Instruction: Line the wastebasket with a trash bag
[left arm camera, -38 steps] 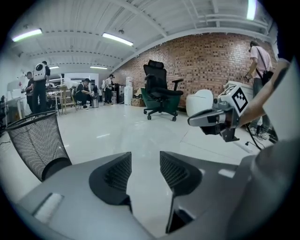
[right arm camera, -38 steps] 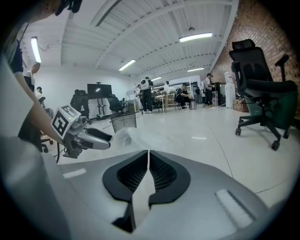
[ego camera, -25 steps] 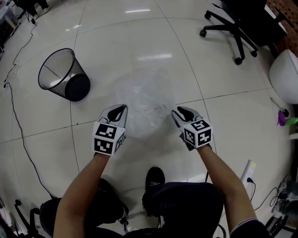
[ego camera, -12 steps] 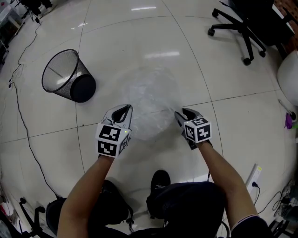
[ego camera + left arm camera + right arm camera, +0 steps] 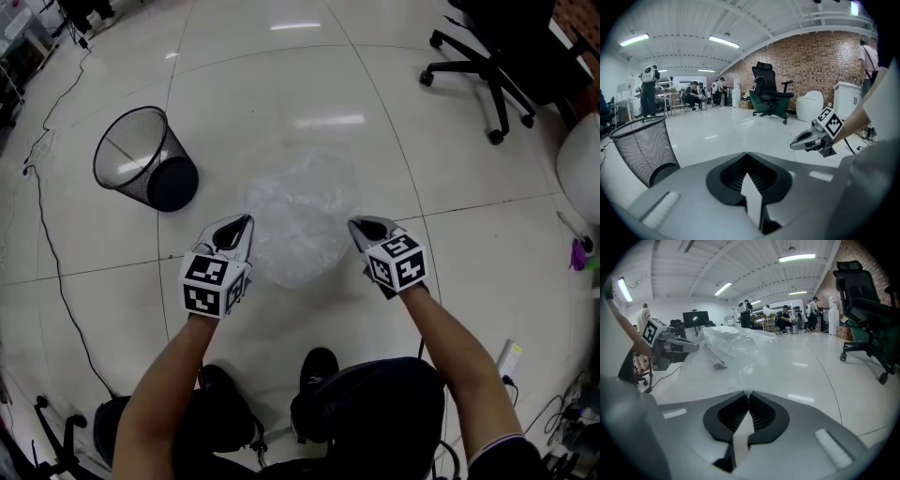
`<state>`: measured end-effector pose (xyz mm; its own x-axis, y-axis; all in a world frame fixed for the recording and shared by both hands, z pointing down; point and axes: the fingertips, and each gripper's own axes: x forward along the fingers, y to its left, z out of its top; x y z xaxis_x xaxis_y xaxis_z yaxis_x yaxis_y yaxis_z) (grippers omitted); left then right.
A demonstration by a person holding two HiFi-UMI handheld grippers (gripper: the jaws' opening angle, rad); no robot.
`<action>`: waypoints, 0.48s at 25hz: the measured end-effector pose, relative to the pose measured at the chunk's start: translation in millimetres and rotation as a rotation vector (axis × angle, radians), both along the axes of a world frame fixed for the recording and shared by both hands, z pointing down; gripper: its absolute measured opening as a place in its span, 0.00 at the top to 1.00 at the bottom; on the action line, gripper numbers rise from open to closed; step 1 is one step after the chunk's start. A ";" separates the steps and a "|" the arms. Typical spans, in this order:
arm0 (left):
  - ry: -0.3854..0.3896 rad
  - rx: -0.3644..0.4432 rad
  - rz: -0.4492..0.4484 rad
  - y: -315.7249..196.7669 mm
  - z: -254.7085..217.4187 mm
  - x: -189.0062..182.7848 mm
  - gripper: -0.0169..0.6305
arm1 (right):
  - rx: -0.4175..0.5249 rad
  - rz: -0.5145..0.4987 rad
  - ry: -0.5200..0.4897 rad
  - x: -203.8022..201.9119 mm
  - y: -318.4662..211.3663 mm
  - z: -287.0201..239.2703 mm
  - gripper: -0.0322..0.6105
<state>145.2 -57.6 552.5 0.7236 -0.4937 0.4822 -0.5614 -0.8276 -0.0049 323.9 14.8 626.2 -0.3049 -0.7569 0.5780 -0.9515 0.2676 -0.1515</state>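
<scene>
Now my left gripper (image 5: 238, 226) is clamped tight on one edge of the bag (image 5: 302, 217), and my right gripper (image 5: 360, 226) has just closed on the other. The basket (image 5: 141, 171) stands on the floor (image 5: 281, 84), beyond left.

Black wire-mesh wastebasket (image 5: 131, 157), clear crinkled plastic trash bag (image 5: 302, 217) and black office chair (image 5: 492, 70) against glossy white tiled floor (image 5: 281, 84).
</scene>
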 end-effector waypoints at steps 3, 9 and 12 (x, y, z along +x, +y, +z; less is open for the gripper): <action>-0.002 0.027 -0.017 -5.4 -16.1 -12.9 0.96 | 0.053 -0.057 0.015 -11.9 -9.6 -33.2 0.95; 0.008 0.081 -0.054 -16.9 -58.1 -48.0 0.96 | 0.130 -0.117 0.040 -35.9 -21.0 -93.2 0.95; 0.016 0.106 -0.058 -21.6 -82.1 -63.4 0.96 | 0.168 -0.152 0.046 -52.3 -27.0 -124.1 0.95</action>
